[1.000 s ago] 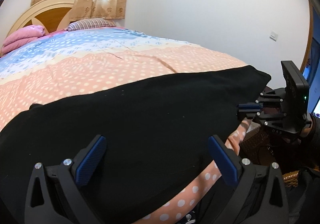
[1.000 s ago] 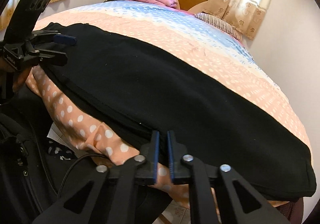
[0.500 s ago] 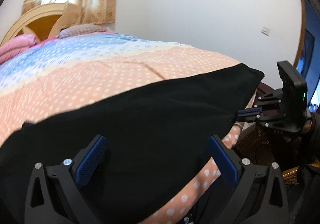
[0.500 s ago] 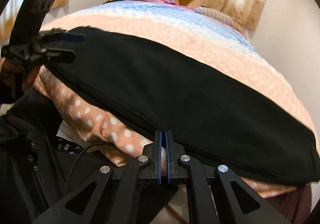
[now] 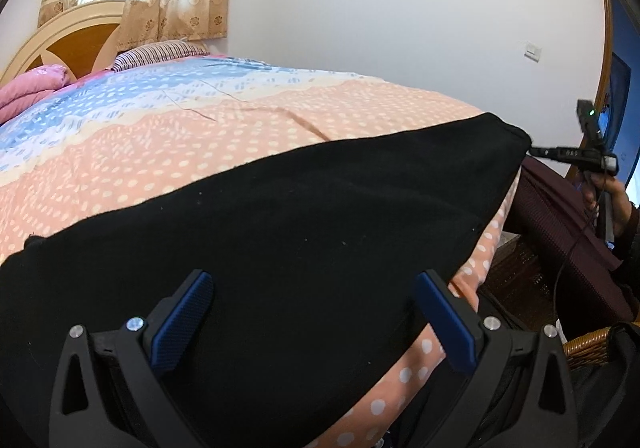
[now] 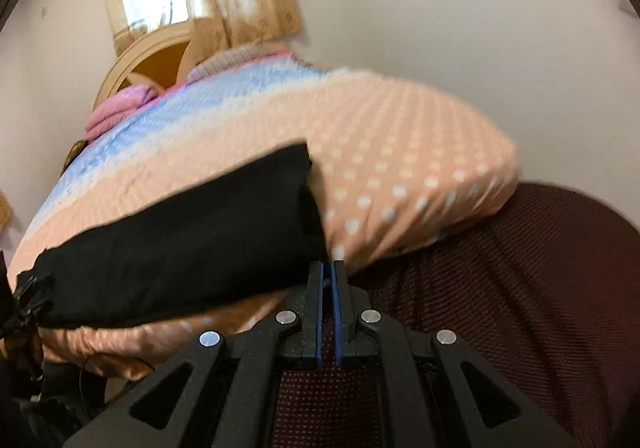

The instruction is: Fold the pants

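Two grippers in view, one per hand. Nearest the left wrist camera, the left gripper [image 5: 312, 318] stands wide open with nothing between its blue pads, hovering over the near edge of the black pants [image 5: 280, 240]; no contact visible. The pants lie flat as one long dark band across the near side of the bed [image 5: 280, 128], on the peach dotted cover, near edge draped slightly over the side. Further out, at the far right corner of the band, the right gripper [image 6: 328, 280] has its pads pressed almost together; the right wrist view is motion-blurred, and whether a thin fold of cloth is pinched at the tips cannot be told. From the left wrist camera its tips sit right at the pants' corner, touching or nearly so. A dark red ribbed cloth [image 6: 500, 308] lies beneath and beside that gripper. Beyond: pink bedding, striped pillow and wooden headboard [image 5: 68, 36] under a curtained window. Judgement: fold not yet begun; corner pickup stage. Risks: if the right pads hold only a sliver of hem, a fast lift would pull it free and the corner would drop crooked. If the left claw closes too deep it may pinch the bed cover along with the pants and drag both. Uneven lift between hands would skew the crease.
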Available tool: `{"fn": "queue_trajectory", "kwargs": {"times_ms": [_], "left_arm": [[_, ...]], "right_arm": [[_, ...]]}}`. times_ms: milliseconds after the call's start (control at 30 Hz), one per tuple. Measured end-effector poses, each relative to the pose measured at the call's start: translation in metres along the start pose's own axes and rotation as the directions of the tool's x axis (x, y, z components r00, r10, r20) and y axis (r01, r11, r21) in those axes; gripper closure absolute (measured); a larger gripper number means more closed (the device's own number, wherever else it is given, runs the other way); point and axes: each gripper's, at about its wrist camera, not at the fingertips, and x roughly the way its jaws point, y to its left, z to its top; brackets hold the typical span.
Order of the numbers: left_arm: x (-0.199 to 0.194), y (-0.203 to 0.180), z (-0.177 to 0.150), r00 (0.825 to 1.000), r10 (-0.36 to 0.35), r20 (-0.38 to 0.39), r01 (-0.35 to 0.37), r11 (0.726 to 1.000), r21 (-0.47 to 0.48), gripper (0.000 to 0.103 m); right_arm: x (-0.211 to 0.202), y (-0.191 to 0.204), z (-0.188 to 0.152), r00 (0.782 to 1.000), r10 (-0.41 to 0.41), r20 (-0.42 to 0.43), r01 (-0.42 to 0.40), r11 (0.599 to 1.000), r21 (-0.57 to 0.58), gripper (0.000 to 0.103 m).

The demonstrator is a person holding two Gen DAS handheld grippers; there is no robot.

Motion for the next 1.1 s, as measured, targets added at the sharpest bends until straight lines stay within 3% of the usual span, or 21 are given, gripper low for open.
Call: {"fn": "queue_trajectory", "kwargs": {"times_ms": [100, 200, 367, 400, 433, 467, 500, 600, 733, 767, 867, 1033, 1067, 1100], "left_arm": [[0.0, 0.0, 0.002, 1.0, 0.013, -0.005, -0.013, 1.0, 0.0, 0.0], [0.0, 0.002, 0.003, 1.0, 0.017, -0.007, -0.017, 1.0, -0.01, 0.0], [0.002, 0.002, 0.003, 1.0, 0.024, -0.008, -0.024, 1.0, -0.013, 0.0], [0.001, 0.003, 0.003, 1.0, 0.023, -0.007, -0.023, 1.0, -0.016, 0.0], [0.001, 0.003, 0.003, 1.0, 0.022, -0.006, -0.022, 1.0, -0.017, 0.0], [0.0, 0.003, 0.003, 1.0, 0.024, -0.006, -0.024, 1.0, -0.018, 0.0], [0.0, 0.004, 0.003, 1.0, 0.026, -0.005, -0.026, 0.999, -0.018, 0.0], [-0.001, 0.007, 0.003, 1.0, 0.026, -0.004, -0.026, 0.999, -0.031, 0.0], [-0.003, 0.007, 0.002, 1.0, 0.027, -0.005, -0.027, 0.999, -0.029, 0.0], [-0.003, 0.007, 0.002, 1.0, 0.026, -0.005, -0.026, 0.999, -0.031, 0.0], [-0.003, 0.008, 0.002, 1.0, 0.026, -0.005, -0.026, 0.999, -0.03, 0.0], [-0.003, 0.01, 0.001, 1.0, 0.028, -0.004, -0.028, 0.999, -0.032, 0.0], [-0.004, 0.01, 0.0, 1.0, 0.029, -0.005, -0.029, 0.999, -0.031, 0.0], [-0.004, 0.01, 0.0, 1.0, 0.029, -0.005, -0.029, 0.999, -0.031, 0.0]], "right_arm": [[0.015, 0.006, 0.001, 0.999, 0.034, -0.017, -0.034, 0.999, 0.006, 0.099], [0.02, 0.016, -0.001, 1.0, 0.001, 0.0, -0.001, 0.999, -0.044, 0.099], [0.012, -0.006, -0.001, 0.998, 0.058, 0.021, -0.059, 0.997, 0.042, 0.097], [0.011, -0.009, -0.001, 0.998, 0.057, 0.03, -0.058, 0.997, 0.048, 0.084], [0.011, -0.01, -0.001, 0.998, 0.052, 0.031, -0.054, 0.997, 0.051, 0.057], [0.01, -0.012, -0.002, 0.998, 0.043, 0.036, -0.045, 0.997, 0.065, 0.044], [0.009, -0.012, -0.002, 0.998, 0.04, 0.049, -0.044, 0.996, 0.076, 0.039], [0.015, -0.008, -0.003, 0.999, 0.035, 0.027, -0.037, 0.998, 0.053, 0.042], [0.02, -0.003, -0.003, 0.998, 0.061, 0.027, -0.062, 0.997, 0.039, 0.088], [0.018, -0.002, -0.003, 0.996, 0.08, 0.032, -0.081, 0.996, 0.041, 0.095], [0.008, -0.01, 0.003, 0.995, 0.079, 0.069, -0.084, 0.994, 0.072, 0.097], [0.016, -0.02, 0.002, 0.996, 0.094, -0.003, -0.094, 0.992, 0.085, 0.096], [0.016, -0.022, 0.002, 0.994, 0.106, -0.008, -0.105, 0.99, 0.095, 0.093], [0.012, -0.024, 0.003, 0.995, 0.095, 0.004, -0.095, 0.99, 0.106, 0.082]]}}
